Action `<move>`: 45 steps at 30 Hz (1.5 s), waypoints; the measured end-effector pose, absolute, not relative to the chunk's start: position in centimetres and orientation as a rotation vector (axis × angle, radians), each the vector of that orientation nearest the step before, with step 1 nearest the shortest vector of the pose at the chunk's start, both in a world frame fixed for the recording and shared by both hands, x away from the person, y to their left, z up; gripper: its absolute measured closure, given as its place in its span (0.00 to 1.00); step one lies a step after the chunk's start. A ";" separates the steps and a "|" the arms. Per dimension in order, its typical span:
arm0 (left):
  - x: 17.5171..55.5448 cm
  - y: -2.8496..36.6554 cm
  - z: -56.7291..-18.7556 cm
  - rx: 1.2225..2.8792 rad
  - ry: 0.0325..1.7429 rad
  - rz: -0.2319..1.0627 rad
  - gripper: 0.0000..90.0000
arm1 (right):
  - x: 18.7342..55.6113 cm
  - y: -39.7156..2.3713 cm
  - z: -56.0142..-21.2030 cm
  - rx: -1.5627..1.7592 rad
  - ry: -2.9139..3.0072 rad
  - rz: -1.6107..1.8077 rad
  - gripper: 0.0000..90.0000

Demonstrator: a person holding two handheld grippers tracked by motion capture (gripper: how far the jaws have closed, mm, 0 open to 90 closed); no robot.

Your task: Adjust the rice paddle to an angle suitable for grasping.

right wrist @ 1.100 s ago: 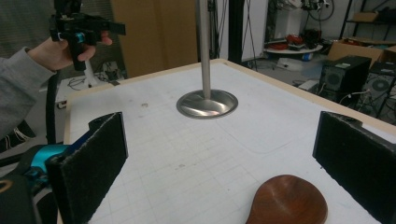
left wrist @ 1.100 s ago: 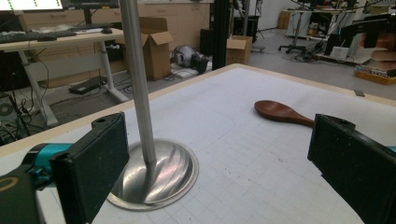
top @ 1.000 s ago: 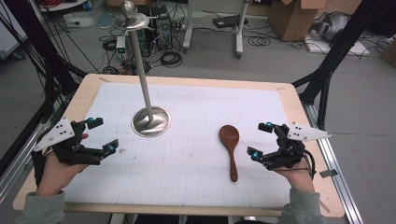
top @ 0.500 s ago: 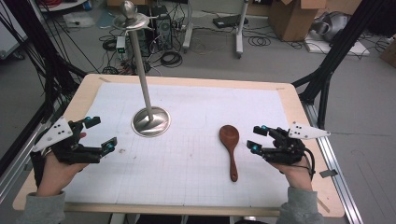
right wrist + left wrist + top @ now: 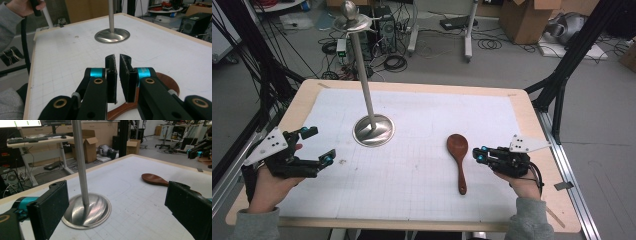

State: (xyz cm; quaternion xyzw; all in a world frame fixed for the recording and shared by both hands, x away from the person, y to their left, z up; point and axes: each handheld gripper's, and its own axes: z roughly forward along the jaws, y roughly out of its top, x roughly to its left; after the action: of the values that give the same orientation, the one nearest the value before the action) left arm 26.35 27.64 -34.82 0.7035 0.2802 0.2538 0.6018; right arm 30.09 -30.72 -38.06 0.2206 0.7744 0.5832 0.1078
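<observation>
A dark wooden spoon (image 5: 457,148) lies flat on the white mat, bowl toward the far side; the left gripper view has the spoon (image 5: 153,179) at the right, and in the right gripper view the spoon (image 5: 170,82) lies low under the gripper's body. My right gripper (image 5: 479,154) hovers just right of the spoon's neck. Its jaws have just been closing and stand shut (image 5: 117,58) with nothing between them. My left gripper (image 5: 319,145) rests at the mat's left edge, jaws wide open (image 5: 120,215) and empty, facing the metal stand (image 5: 87,211).
A metal stand with a round dished base (image 5: 373,131) and a tall pole (image 5: 362,65) rises at the mat's left centre. The wooden table edge (image 5: 557,200) runs close to my right hand. Black frame struts (image 5: 572,55), cables and boxes surround the table.
The right gripper's jaws have gone from wide open to shut, and the hand has sunk slightly beside the spoon. The left gripper, spoon and stand have not moved.
</observation>
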 end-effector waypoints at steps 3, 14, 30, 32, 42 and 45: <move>26.4 27.6 -34.9 1.634 0.649 0.587 0.07 | 30.2 -31.0 -38.5 0.682 2.292 1.719 0.97; 26.9 27.0 -35.1 1.642 0.642 0.566 0.07 | 30.5 -31.5 -40.8 0.725 2.388 1.651 0.99; 27.0 27.0 -35.2 1.646 0.646 0.572 0.06 | 31.3 -29.9 -43.4 0.744 2.565 1.479 0.99; 27.1 27.0 -35.2 1.647 0.647 0.572 0.07 | 31.4 -30.0 -43.7 0.752 2.575 1.476 0.99; 27.1 27.0 -35.3 1.646 0.650 0.570 0.06 | 31.5 -29.8 -44.5 0.738 2.647 1.453 0.99; 27.1 27.0 -35.3 1.646 0.652 0.568 0.07 | 31.5 -29.7 -44.6 0.743 2.671 1.439 0.99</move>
State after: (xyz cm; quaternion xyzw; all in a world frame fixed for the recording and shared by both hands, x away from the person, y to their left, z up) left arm 27.12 27.05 -35.30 0.7094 0.2812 0.2449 0.5980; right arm 31.46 -29.70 -44.63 0.2380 0.8551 0.4605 0.0088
